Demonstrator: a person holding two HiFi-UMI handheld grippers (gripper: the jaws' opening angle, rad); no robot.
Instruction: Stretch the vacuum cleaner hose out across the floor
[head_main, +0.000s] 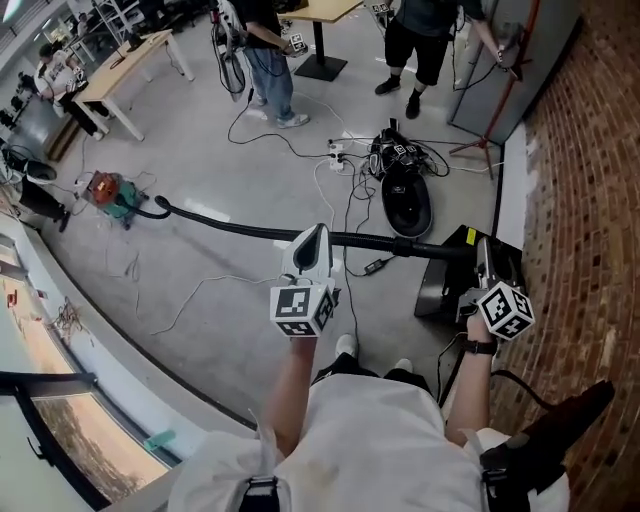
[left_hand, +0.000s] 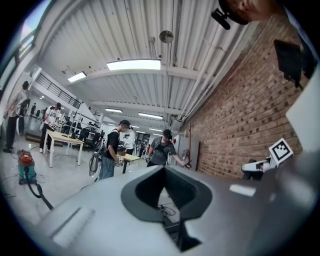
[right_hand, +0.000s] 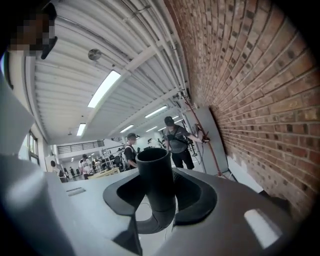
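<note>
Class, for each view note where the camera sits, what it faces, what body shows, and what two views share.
Head view: on head, steeply down; hose, left claw, right claw, forearms.
Left gripper view: on left claw, toward standing people; right claw shows.
Right gripper view: on right claw, along brick wall; hose clamped.
Shared: both gripper views show the brick wall.

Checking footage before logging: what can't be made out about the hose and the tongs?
Head view: the hose stretch behind the left gripper, covered by it.
Head view: the hose's joint at the vacuum cleaner, too small.
Right gripper view: the hose past the tongs of the right gripper, hidden by its body.
</note>
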